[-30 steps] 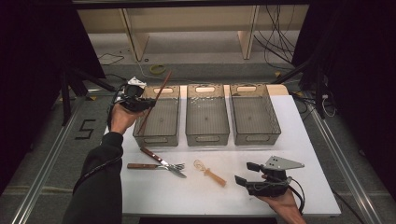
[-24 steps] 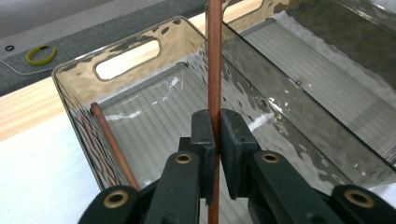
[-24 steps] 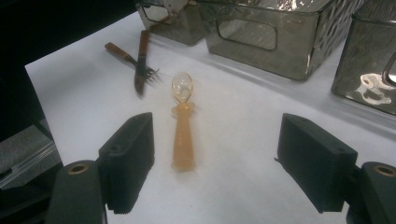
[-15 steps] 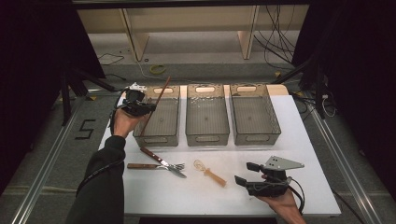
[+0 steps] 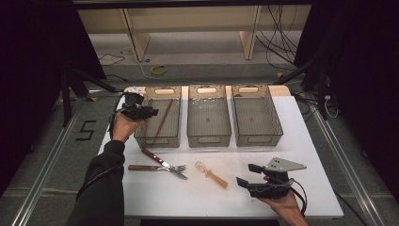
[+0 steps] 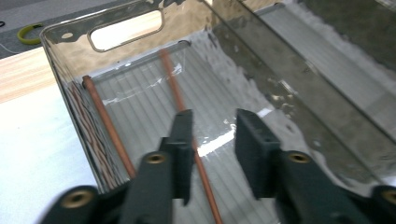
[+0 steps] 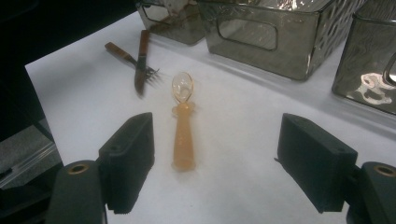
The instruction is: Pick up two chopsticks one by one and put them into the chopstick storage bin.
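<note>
Chopstick (image 5: pixel 161 120) drops from left gripper (image 5: pixel 141 112) into left bin (image 5: pixel 143 136); its jaws have just been opening, nothing between them. Right gripper (image 5: pixel 245 175) jaws wide, aimed at spoon (image 5: pixel 211 173) on worktop (image 5: pixel 301 155). Risk: retreating jaws snag bin wall

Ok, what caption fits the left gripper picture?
Open tongs above a brown chopstick lying in a clear bin.

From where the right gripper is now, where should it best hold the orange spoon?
Probably the thick orange handle of the spoon, not the small clear bowl. It lies flat, its length pointing away between the open jaws of the right gripper, so come down from above and close across its width.
</note>
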Tool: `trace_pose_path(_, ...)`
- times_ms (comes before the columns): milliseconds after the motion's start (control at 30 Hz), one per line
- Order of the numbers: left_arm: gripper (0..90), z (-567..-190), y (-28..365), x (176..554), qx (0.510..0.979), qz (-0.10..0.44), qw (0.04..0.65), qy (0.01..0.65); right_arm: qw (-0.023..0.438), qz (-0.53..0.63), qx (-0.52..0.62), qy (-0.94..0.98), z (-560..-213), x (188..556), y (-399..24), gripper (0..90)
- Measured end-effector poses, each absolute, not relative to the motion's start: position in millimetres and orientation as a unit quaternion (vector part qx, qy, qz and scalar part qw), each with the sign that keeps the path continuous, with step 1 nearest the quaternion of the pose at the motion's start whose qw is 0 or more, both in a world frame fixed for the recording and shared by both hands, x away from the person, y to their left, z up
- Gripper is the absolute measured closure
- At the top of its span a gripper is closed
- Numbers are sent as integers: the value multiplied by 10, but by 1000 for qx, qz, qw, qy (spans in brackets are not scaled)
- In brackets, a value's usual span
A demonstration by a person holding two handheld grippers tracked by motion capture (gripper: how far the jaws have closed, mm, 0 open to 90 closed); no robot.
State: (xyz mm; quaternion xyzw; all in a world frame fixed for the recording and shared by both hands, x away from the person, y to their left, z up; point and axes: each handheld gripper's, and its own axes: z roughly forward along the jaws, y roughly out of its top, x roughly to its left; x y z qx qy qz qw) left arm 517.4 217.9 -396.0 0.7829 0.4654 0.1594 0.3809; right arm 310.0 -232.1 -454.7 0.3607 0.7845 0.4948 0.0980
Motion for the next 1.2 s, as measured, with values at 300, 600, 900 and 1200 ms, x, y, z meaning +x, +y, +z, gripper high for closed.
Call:
trace_pose_path(300, 381, -3915, 2166, 4916, 782, 142, 398, 458, 98, 494, 362, 784, -4536, 3098, -2314, 281)
trace_pose_path(600, 292, -3899, 2210, 4576, 765, 148, 443, 443, 97, 483, 363, 791, -4508, 3128, -2262, 281)
trace_pose_path(900, 249, -3933, 2227, 4327, 758, 153, 471, 424, 91, 465, 360, 804, -4500, 3204, -2103, 281)
trace_pose_path(1200, 226, -3985, 2191, 4113, 754, 157, 492, 406, 86, 446, 354, 817, -4507, 3267, -1917, 282)
